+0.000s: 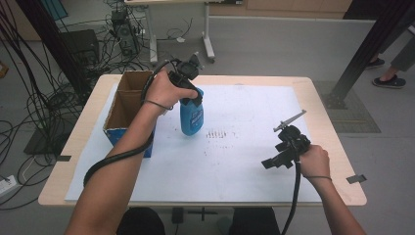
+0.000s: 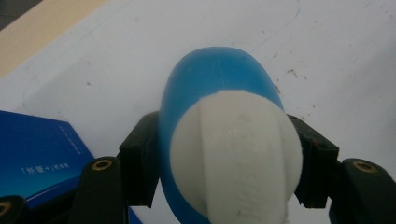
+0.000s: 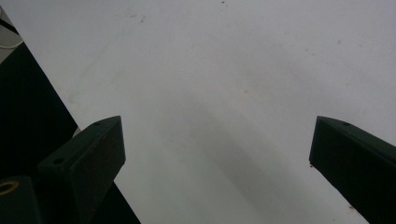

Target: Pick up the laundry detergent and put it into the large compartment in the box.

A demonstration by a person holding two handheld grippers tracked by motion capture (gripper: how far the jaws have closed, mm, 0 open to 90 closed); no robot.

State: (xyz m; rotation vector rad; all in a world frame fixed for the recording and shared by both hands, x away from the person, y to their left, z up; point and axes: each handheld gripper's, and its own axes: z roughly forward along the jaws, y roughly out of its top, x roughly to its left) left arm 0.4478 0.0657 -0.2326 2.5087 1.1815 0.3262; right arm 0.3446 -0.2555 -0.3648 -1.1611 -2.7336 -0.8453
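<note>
Jaws of the left gripper point(image 2: 224, 186) are squeezed tight on a blue bottle point(image 2: 219, 88), one black jaw on each side, just below its white cap point(image 2: 238, 158). From the high view, the left hand point(image 1: 166, 90) holds that gripper over the far left part of the counter point(image 1: 78, 142), and the blue bottle point(image 1: 192, 116) hangs straight down from it, cap end up. The bottom of the bottle is close to the white sheet point(image 1: 235, 147) that covers the counter; I cannot tell if it touches.

Just left of the bottle stands an open cardboard box point(image 1: 128, 105) with blue sides. The left gripper view shows a corner of this blue box point(image 2: 37, 158) too.

Over on the near right, the right gripper point(image 1: 281, 156) sits in the right hand point(image 1: 314, 161), well apart from the bottle. Its jaws are spread wide with nothing between them, and the white sheet point(image 3: 224, 84) lies below them. A black cable point(image 1: 296, 196) trails back from it along the arm.
</note>
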